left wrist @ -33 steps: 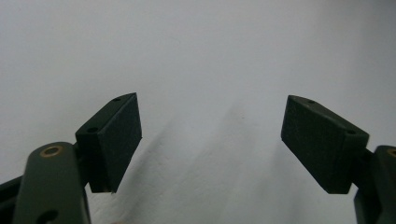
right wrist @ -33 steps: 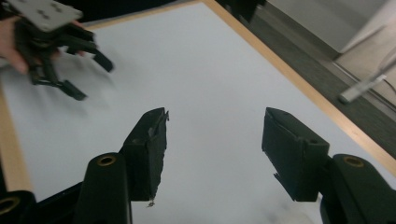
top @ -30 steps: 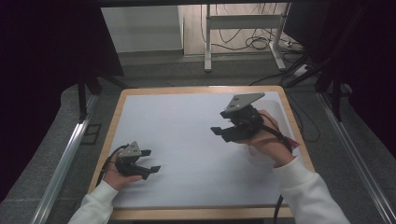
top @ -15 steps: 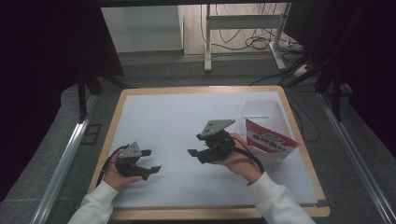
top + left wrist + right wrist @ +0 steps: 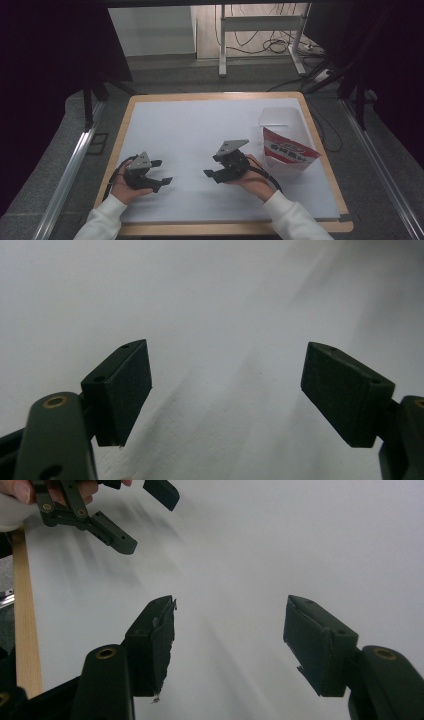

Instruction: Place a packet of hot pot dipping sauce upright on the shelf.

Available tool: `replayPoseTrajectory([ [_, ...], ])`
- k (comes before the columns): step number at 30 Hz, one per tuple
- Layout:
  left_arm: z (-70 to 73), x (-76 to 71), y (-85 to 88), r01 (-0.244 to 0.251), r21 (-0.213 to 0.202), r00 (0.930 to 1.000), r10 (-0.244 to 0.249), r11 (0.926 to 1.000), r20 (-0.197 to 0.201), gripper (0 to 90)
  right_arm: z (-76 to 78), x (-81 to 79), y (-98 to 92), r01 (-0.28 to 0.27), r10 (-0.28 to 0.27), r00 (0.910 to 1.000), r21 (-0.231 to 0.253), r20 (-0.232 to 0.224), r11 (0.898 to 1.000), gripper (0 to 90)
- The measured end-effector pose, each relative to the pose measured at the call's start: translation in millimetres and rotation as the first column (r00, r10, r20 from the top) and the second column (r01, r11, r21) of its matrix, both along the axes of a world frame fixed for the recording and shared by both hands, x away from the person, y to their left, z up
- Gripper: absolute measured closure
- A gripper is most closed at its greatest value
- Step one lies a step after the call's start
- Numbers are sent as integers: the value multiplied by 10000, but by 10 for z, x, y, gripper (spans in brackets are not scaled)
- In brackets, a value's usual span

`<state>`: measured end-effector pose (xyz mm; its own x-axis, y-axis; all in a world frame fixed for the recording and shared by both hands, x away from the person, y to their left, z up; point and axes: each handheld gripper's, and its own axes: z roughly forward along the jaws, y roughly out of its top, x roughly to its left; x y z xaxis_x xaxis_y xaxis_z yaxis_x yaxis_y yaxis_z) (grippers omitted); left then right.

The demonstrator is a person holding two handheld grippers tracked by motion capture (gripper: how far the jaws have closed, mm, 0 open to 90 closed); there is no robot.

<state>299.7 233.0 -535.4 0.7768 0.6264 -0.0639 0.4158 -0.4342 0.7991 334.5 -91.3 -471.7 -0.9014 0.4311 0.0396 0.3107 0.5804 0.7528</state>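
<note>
Since a second ago, my right gripper (image 5: 218, 167) has been pulling back from the far right of the table toward me and leftward, leaving a clear box with a red and white label (image 5: 286, 145) uncovered behind it. My left gripper (image 5: 159, 171) has not shifted at all.

Both pairs of jaws are standing spread apart, holding nothing. In the right gripper view my right gripper (image 5: 227, 630) is showing two blocky black pads with only white surface between them; the inner face of one pad is looking chipped and ragged. In the left gripper view my left gripper (image 5: 225, 385) is showing the same matte black pads, smoother, also gaping over bare white.

The box is now lying just to the right of my right hand (image 5: 252, 177) and slightly farther away, behind the jaws, which are pointing left toward my other hand. So my right hand is clearly the nearer one, though it would need turning around to face the box. My left hand (image 5: 122, 182) is sitting well apart, near the left edge.

The box is looking like thin translucent plastic, tall and rectangular, with a glossy printed label slanting across its near side. Its long axis seems to be running near to far. Everything is resting on a smooth white sheet (image 5: 200, 130) over a pale wooden tabletop (image 5: 320, 145).
</note>
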Motion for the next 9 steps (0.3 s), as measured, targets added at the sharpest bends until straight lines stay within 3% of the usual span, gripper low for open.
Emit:
replayPoseTrajectory([
  [9, -7, -9, 12, -50, 63, 10000, 50, 10000, 27, 199, -7, -7, -11, 106, -106, 9999, -83, -36, 9999, 307],
])
